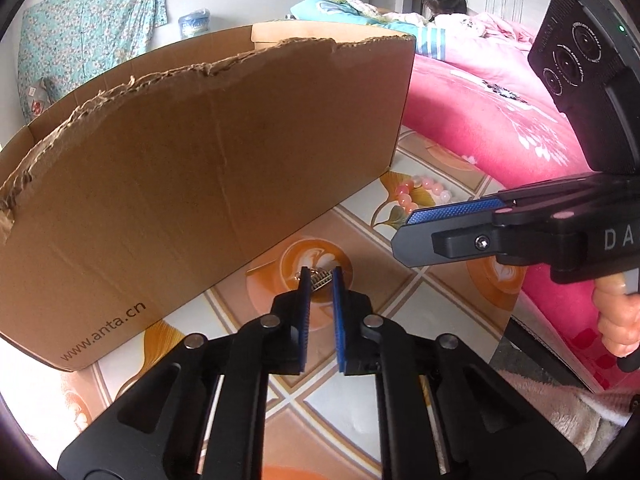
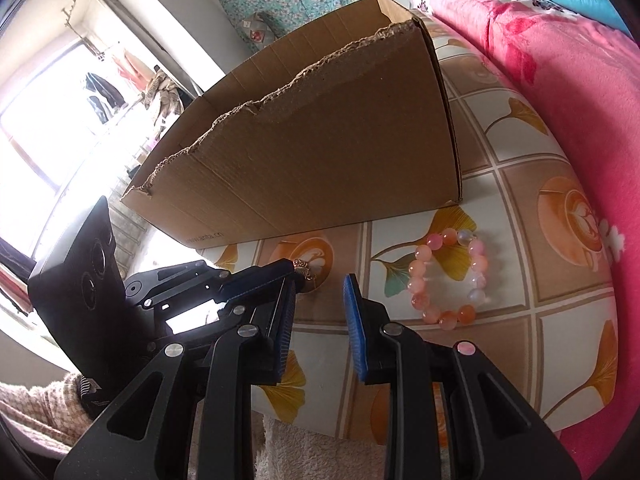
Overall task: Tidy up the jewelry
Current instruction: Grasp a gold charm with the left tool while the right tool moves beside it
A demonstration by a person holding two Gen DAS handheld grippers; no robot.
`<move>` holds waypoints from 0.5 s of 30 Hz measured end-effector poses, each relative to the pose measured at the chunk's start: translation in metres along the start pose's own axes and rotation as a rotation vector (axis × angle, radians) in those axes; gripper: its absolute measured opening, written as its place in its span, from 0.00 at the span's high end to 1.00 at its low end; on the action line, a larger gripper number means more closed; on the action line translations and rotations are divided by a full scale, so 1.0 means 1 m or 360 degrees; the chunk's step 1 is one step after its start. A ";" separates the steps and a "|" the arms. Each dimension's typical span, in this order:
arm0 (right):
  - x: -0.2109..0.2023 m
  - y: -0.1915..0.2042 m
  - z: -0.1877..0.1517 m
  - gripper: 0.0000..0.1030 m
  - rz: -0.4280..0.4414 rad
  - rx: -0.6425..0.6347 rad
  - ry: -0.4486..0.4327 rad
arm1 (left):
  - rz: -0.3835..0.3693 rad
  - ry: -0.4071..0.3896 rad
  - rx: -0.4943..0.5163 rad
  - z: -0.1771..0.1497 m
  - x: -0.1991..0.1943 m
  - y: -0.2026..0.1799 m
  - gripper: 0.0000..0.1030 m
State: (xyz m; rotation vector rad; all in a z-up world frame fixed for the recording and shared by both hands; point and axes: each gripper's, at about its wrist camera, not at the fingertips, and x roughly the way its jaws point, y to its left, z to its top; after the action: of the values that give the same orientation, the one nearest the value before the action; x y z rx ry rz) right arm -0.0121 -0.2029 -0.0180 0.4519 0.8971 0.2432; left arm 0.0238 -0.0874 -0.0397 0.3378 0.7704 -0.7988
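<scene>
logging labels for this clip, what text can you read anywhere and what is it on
"www.anta.cn": printed on the side of the cardboard box.
"DA": white letters on the right gripper body, cut off by the frame edge.
Small print on the black camera module: too blurred to read.

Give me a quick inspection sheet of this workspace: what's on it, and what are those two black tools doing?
Surface: table under a tile-pattern cover with coffee and leaf prints.
Job's things: pink bead bracelet lying flat; small metal jewelry piece on the coffee print; torn-edged cardboard box standing open.
Clutter: nothing seen.
Grippers: left tool open, its fingers either side of the metal piece; right tool open, above the table, holding nothing.
Cables: nothing seen.
Surroundings: pink bedding, a person lying on it.
</scene>
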 end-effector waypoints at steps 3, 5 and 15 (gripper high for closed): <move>-0.001 0.000 0.000 0.75 0.0004 0.0000 -0.0009 | -0.0010 0.0005 -0.0036 0.001 -0.001 0.005 1.00; -0.002 -0.001 0.000 0.75 0.0005 0.0002 -0.0014 | -0.0026 0.0006 -0.0072 -0.002 -0.003 0.008 1.00; -0.002 -0.006 -0.002 0.75 0.0016 0.0022 -0.0012 | -0.0054 0.0004 -0.0136 -0.007 -0.012 0.012 0.95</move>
State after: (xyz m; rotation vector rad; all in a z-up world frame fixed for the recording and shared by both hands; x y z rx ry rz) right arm -0.0146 -0.2079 -0.0206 0.4697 0.8899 0.2448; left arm 0.0241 -0.0691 -0.0354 0.2498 0.8119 -0.7951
